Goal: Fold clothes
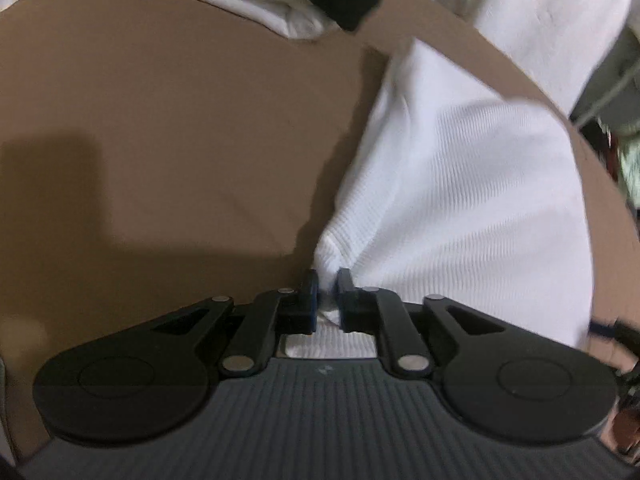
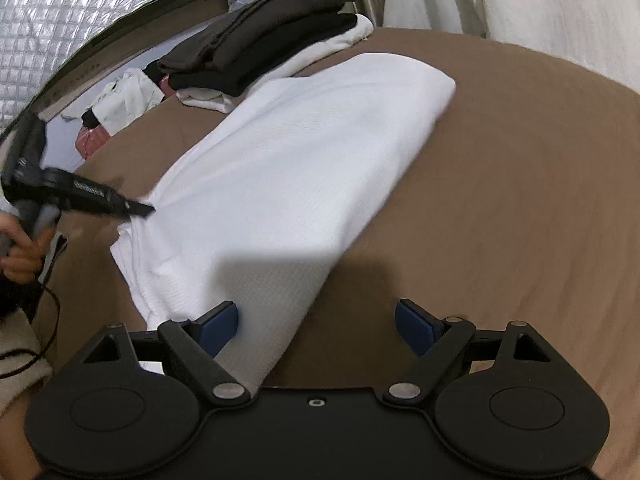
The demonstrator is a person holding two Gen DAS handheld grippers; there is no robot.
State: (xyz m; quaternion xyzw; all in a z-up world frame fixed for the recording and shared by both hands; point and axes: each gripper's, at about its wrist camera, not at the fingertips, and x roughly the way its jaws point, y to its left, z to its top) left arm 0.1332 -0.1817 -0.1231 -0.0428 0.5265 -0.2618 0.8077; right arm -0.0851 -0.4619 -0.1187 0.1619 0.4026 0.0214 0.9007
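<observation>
I'm pinching the white garment's left edge in my left gripper to steady the fold on the brown surface; my right gripper is hanging wide open, empty, over its near corner.

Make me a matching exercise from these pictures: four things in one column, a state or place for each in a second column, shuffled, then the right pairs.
Things:
1. left claw
2. right claw
3. white garment
4. dark folded clothes

States or places:
A. stacked at the far edge of the brown surface
B. jaws wide apart, nothing gripped
C. lying spread on the brown surface, partly folded
D. jaws pinching a bunched bit of white cloth

Pairs: 1-D, 2-B, 3-C, 4-A
</observation>
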